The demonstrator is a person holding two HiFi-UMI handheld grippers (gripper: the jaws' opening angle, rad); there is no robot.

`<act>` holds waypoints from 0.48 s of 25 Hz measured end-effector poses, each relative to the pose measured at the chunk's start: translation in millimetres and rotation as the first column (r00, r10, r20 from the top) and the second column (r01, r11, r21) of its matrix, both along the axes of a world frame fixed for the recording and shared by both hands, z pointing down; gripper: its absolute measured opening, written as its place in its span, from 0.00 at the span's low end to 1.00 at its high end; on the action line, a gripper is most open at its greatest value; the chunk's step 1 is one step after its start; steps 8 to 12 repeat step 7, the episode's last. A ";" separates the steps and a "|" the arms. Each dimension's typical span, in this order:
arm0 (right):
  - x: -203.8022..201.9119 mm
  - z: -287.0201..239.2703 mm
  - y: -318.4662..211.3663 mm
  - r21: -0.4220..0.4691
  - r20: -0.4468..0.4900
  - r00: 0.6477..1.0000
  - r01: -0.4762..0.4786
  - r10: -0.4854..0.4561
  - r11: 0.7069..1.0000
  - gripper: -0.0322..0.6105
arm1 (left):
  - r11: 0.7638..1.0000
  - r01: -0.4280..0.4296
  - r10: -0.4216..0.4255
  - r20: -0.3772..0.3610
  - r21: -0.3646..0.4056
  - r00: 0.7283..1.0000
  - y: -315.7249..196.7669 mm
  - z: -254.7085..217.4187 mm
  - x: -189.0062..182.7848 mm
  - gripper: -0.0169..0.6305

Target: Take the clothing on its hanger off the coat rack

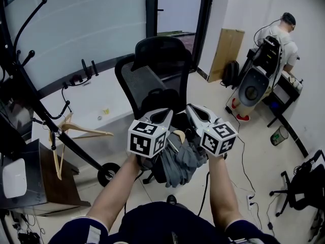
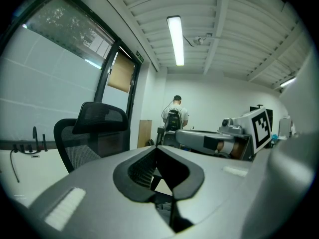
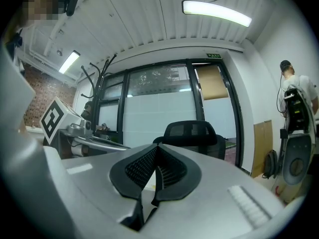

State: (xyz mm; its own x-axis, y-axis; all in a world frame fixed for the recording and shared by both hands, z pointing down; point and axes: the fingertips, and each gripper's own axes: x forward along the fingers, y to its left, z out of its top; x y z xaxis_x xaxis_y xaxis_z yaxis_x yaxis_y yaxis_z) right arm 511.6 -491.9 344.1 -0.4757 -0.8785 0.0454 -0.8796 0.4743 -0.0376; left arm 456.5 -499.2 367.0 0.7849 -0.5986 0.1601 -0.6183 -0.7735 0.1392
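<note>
Left gripper (image 1: 163, 115): jaws clenched tip to tip, nothing between them. Right gripper (image 1: 195, 111): also clamped together and empty. I hold both side by side, roughly level, in front of the office chair (image 1: 157, 65). The grey clothing (image 1: 177, 161) lies bunched on the chair seat just under the grippers. A pale part of its hanger (image 1: 177, 135) shows between them. The coat rack (image 1: 30, 93) stands well apart at left, with bare wooden hangers (image 1: 86, 131) on it.

clothing (image 1: 179, 162) — matt cloth | empty hanger (image 1: 85, 131) — smooth wood | chair back (image 1: 151, 75) — mesh
</note>
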 end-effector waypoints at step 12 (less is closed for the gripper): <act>-3.6 2.1 -1.8 -0.008 0.001 1.000 -0.005 0.005 1.000 0.05 | 1.000 -0.010 0.010 -0.001 0.005 1.000 -0.5 -2.4 -1.2 0.05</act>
